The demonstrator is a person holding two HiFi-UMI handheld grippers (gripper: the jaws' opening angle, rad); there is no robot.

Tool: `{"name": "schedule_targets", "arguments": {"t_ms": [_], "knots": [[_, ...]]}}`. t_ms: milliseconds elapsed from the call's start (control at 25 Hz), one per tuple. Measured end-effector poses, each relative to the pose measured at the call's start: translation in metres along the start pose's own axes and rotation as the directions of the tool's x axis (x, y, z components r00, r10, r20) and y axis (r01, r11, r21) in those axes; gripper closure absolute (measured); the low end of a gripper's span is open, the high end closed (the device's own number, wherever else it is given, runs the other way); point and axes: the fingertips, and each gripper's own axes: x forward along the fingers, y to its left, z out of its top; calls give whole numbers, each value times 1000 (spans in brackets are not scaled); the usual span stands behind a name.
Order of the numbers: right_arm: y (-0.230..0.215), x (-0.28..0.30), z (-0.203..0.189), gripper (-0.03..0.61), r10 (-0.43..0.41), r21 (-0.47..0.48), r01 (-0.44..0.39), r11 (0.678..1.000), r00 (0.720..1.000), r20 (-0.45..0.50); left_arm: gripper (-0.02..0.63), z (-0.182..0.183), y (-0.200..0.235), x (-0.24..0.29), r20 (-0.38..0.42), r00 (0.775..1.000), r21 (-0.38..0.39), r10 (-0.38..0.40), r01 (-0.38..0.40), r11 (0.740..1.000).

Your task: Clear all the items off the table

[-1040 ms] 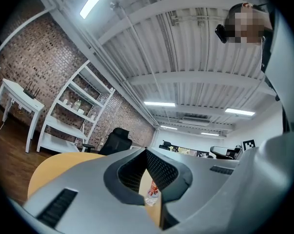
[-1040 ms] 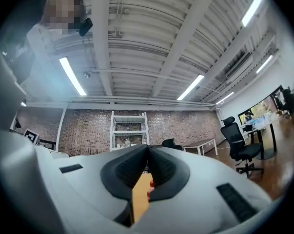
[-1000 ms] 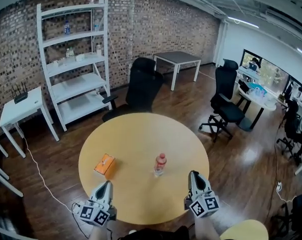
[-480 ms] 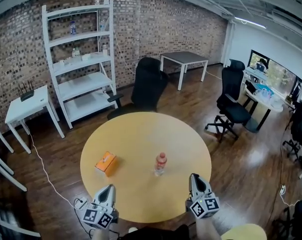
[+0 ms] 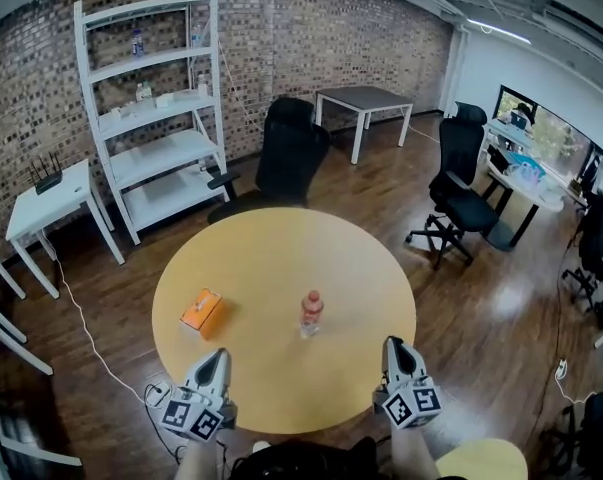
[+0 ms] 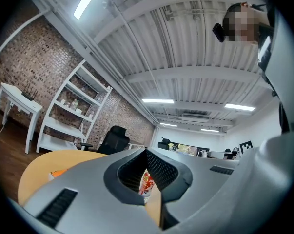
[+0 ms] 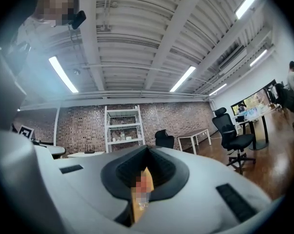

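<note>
Two things sit on the round table (image 5: 281,253). A small bottle (image 5: 310,313) with a red label stands up near the middle of the frame. An orange box (image 5: 201,312) lies flat to its left, well apart from it. So the table is not clear, and both things have to come off. I cannot tell if more things were on the table at some time. The left gripper (image 5: 217,354) is at the lower left, at the near edge of the table, just below the box. The right gripper (image 5: 394,346) is at the lower right, at the same edge, to the right of the bottle. Neither one touches anything. The left gripper's jaws are pressed together with nothing between them. In the left gripper view, the bottle (image 6: 146,183) only peeks through the notch, far ahead. The right gripper's jaws are pressed together too, and they hold nothing. In the right gripper view, the bottle is a blurry spot far off past the jaws. I think the step in hand is getting close to one of the two things. For the next move, a gripper must spread its jaws wide and go forward over the table. Then it must close on the bottle's sides, or on the box, without knocking it over. Behind the table, a black chair (image 5: 286,158) and a white shelf (image 5: 151,108) stand by the brick wall.
</note>
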Motion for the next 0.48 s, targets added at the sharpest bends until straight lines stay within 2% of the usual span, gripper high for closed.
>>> {"name": "schedule_targets", "arguments": {"t_ms": [160,280,480], "knots": [[-11,-4,13,577,-24,11,23,1000,999,36,614,2,3,8,-4,1000,21,10,-10,1000],[-17,-8,21,577,-50,12,49,999,997,54,614,2,12,12,-8,1000,-4,30,-30,1000],[-24,-12,23,577,-66,11,66,998,996,58,614,2,10,17,-16,1000,6,4,-4,1000]]}}
